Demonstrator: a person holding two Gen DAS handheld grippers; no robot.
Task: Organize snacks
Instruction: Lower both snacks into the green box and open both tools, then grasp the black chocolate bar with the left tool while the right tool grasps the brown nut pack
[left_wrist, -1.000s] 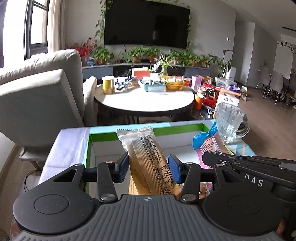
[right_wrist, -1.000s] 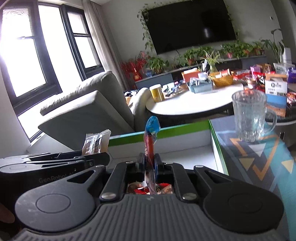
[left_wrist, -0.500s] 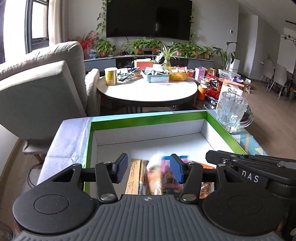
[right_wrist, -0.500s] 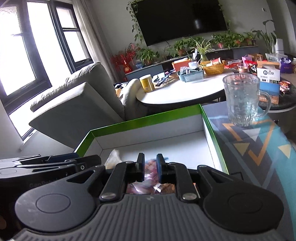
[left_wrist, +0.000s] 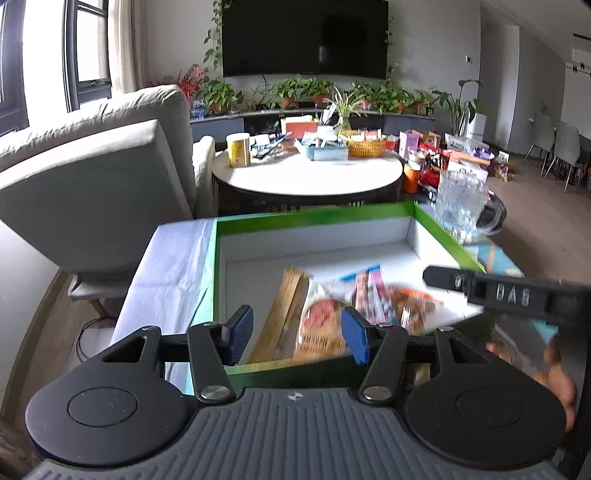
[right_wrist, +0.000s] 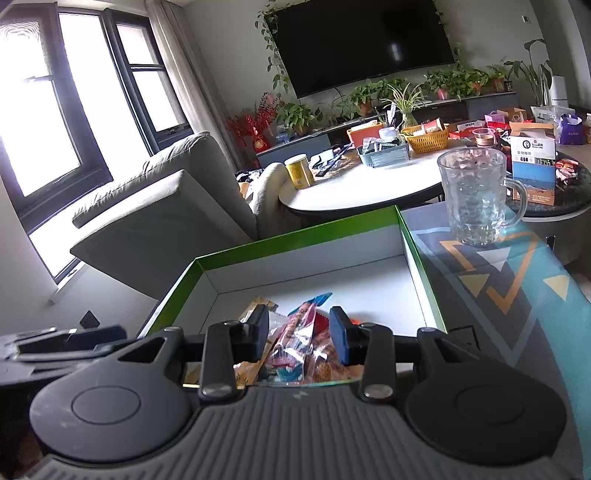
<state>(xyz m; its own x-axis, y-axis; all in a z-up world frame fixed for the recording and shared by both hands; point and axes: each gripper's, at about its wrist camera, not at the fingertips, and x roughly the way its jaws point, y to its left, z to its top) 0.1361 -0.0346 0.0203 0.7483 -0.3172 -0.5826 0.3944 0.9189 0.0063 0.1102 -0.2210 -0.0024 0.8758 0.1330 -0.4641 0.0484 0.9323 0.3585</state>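
The snacks lie in a little heap in the near end of the green box (left_wrist: 314, 218), which sits on the desk (right_wrist: 517, 295). They are there because the box is the place to keep them, so this part of the tidying looks done.

The left gripper (left_wrist: 297, 334) hangs over the near wall of the box. Its jaws stand wide apart and hold nothing. The long tan snack pack (left_wrist: 282, 314) lies flat on the box floor below them, not touching the blue pads.

The right gripper (right_wrist: 297, 338) also points into the box. Its jaws have just been opening, and now they stand partly open. The pink and blue snack pack (right_wrist: 295, 332) leans in the gap between them, but the pads do not press on it (it looks let go, resting on the heap).

Now the counting. There is one box. There are two grippers. In the heap I can count about four or five packs: one tan, one pale with a red picture, one pink and blue, and one or two orange. They are blurry, so I cannot be sure. One glass mug (right_wrist: 476, 199) stands on the desk just past the box's far right corner, out of the way.
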